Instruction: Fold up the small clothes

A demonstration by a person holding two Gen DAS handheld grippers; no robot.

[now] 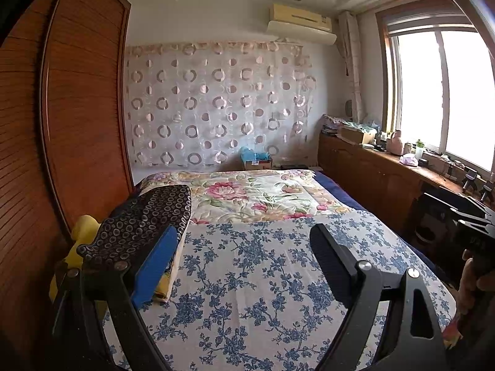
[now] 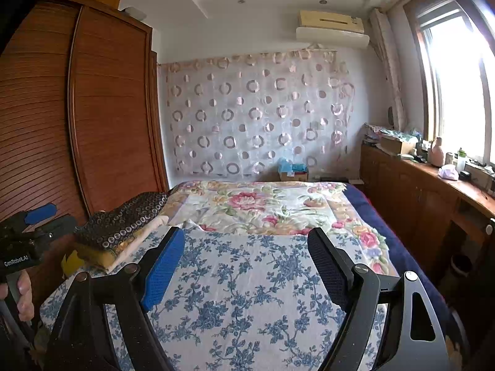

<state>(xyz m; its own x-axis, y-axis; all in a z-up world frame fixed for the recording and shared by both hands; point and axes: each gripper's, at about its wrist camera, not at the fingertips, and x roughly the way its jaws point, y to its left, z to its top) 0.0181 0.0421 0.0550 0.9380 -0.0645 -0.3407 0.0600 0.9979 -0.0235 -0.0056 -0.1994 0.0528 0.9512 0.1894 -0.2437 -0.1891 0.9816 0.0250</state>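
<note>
A stack of folded clothes lies at the bed's left edge, topped by a dark garment with ring print (image 1: 145, 216), over cream and yellow pieces (image 2: 102, 255). The dark garment shows in the right wrist view too (image 2: 126, 216). My left gripper (image 1: 244, 244) is open and empty, just right of the stack, its blue left finger beside it. My right gripper (image 2: 246, 247) is open and empty above the blue-flowered sheet (image 2: 247, 284). The left gripper also shows at the left edge of the right wrist view (image 2: 37, 216).
A floral quilt (image 1: 253, 194) covers the far half of the bed. A wooden wardrobe (image 1: 83, 108) stands close on the left. A low wooden cabinet (image 1: 386, 179) with clutter runs under the window on the right. A cardboard box (image 1: 256, 162) sits beyond the bed.
</note>
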